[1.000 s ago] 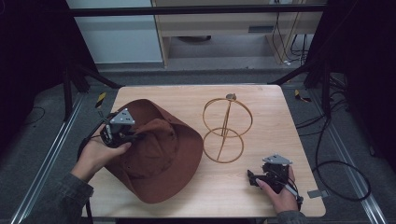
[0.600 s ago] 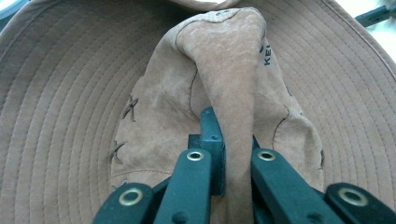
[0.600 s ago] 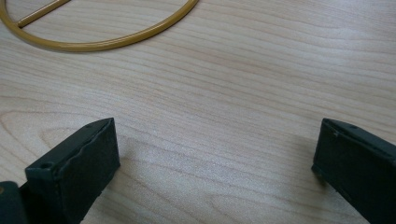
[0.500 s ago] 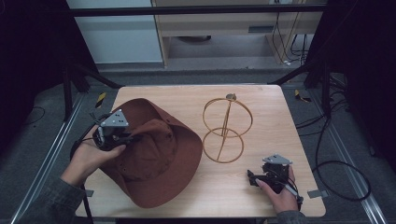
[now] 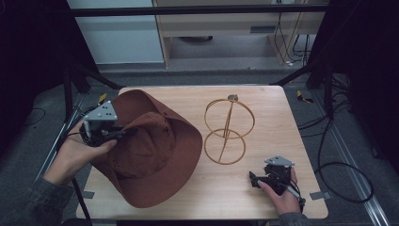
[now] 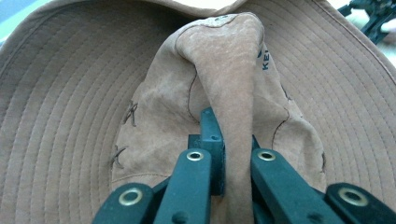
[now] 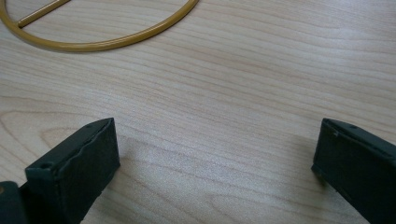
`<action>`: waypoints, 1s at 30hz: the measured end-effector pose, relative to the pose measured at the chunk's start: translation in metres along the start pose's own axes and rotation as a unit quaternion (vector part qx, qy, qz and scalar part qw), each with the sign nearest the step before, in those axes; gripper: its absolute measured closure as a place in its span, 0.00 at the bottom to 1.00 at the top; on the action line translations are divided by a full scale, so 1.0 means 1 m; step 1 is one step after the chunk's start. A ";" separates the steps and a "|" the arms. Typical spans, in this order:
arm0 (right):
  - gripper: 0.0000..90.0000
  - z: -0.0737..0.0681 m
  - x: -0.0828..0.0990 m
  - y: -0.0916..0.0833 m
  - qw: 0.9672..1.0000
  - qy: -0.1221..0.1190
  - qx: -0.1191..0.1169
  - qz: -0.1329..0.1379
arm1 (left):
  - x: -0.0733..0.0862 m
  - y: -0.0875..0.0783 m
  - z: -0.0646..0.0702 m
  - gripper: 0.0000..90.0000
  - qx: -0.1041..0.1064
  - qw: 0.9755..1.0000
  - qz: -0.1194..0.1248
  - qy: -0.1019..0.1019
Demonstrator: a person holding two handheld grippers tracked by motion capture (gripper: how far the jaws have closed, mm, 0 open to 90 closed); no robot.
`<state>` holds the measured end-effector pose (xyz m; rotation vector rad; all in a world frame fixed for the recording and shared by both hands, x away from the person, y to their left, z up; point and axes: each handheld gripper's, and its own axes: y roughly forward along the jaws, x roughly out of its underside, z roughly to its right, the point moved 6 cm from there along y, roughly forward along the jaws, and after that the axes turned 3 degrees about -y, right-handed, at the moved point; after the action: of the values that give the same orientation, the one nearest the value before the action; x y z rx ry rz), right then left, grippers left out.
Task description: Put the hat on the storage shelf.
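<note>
On the left half of the pale wood-grain bench point(image 5: 263, 197), you hold a brown hat point(image 5: 155, 155) with your left claw point(image 5: 123, 133), whose jaws are clenched on a pinched fold of the crown. In the left gripper view the hat's crown point(image 6: 229, 93) is soft, suede-like and creased, with dark stitched seams and small cross stitches at its side, while the wide brim point(image 6: 60, 107) around it carries fine concentric rows of stitching. A printed mark on the crown is half turned away and cannot be read. The hat tilts, its far edge raised and its near brim reaching the bench's front; the underside is hidden. Just right of the brim, apart from it, stands a thin golden wire stand point(image 5: 228, 129), two rings joined by a slanted rod with a small dark tip on top. Your right claw point(image 5: 256, 180) rests near the bench's front right corner, jaws spread wide over bare wood, grasping nothing; in the right gripper view the stand's lower ring point(image 7: 107, 37) is cut off by the frame's top.
</note>
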<state>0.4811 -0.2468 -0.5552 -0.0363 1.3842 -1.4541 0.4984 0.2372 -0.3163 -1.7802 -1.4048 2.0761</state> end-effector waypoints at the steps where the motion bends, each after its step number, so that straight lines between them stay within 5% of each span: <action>1: 0.01 0.000 0.000 0.000 1.000 0.000 0.000 0.000 | -0.004 -0.003 0.000 0.98 0.001 1.000 0.004 0.000; 10: 0.01 0.000 0.000 0.000 1.000 0.000 0.000 0.000 | -0.037 -0.014 0.005 0.98 0.000 1.000 0.009 0.020; 23: 0.01 0.000 0.000 0.000 1.000 0.000 0.000 0.000 | -0.110 -0.001 0.029 0.98 0.011 0.998 0.013 0.067; 30: 0.01 0.000 0.000 0.000 1.000 0.001 -0.001 0.000 | -0.139 0.011 0.036 0.98 0.014 0.997 0.022 0.076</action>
<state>0.4811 -0.2466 -0.5554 -0.0357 1.3861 -1.4526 0.5204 0.1307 -0.2221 -1.9298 -1.3023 1.9223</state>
